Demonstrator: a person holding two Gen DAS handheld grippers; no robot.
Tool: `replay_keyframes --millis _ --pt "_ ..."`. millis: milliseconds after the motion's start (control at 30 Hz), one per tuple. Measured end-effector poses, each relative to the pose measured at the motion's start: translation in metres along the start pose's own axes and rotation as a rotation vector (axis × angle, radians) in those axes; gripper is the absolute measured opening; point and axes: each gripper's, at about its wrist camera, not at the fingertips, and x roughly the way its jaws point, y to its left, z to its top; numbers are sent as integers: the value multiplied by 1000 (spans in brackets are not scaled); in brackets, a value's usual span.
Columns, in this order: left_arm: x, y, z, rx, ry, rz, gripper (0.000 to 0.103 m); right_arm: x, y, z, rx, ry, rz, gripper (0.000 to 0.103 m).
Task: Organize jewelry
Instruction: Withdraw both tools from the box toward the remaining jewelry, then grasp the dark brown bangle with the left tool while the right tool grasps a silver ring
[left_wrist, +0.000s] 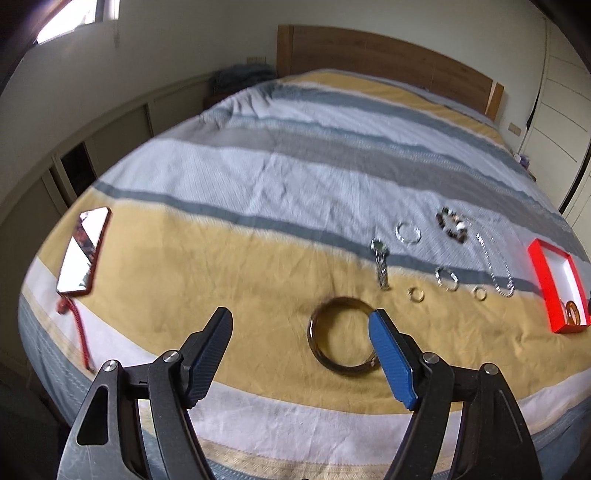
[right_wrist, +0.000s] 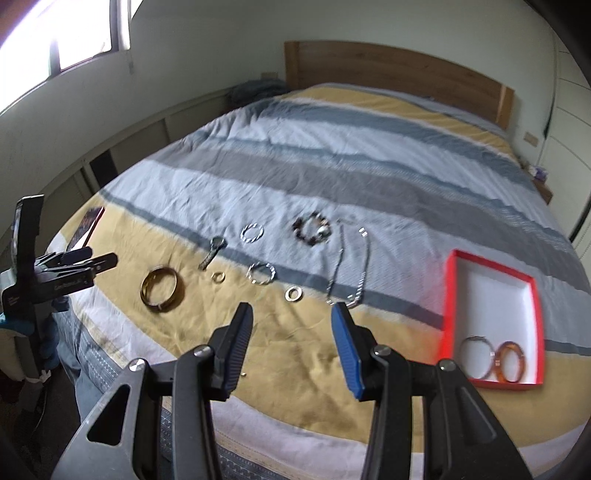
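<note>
Jewelry lies on a striped bedspread. A dark amber bangle (left_wrist: 342, 335) (right_wrist: 162, 290) lies just ahead of my open left gripper (left_wrist: 301, 323), whose right finger overlaps its rim in view. Farther on lie a watch (left_wrist: 380, 266), a silver bracelet (left_wrist: 408, 232), a beaded bracelet (left_wrist: 451, 226), a chain necklace (left_wrist: 496, 266), another silver bracelet (left_wrist: 447, 278) and two small rings (left_wrist: 415, 294). A red box (right_wrist: 495, 317) with a white inside holds two bangles (right_wrist: 511, 361). My right gripper (right_wrist: 291, 314) is open and empty, above the bedspread near the necklace (right_wrist: 351, 271).
A red-framed mirror (left_wrist: 83, 254) with a red cord lies at the bed's left edge. A wooden headboard (left_wrist: 384, 62) stands at the far end. Low cabinets run along the left wall. My left gripper shows at the left of the right wrist view (right_wrist: 92, 264).
</note>
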Motion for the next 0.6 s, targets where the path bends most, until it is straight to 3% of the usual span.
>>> replay_keyframes --millis 400,500,600 --pt "58 0 -12 -4 120 -10 60 82 12 -1 -4 119 87 42" --pt "69 -1 -14 4 145 -20 53 100 23 3 -16 136 125 42" --pt "80 -2 -16 11 170 -31 38 119 36 7 -26 151 165 42"
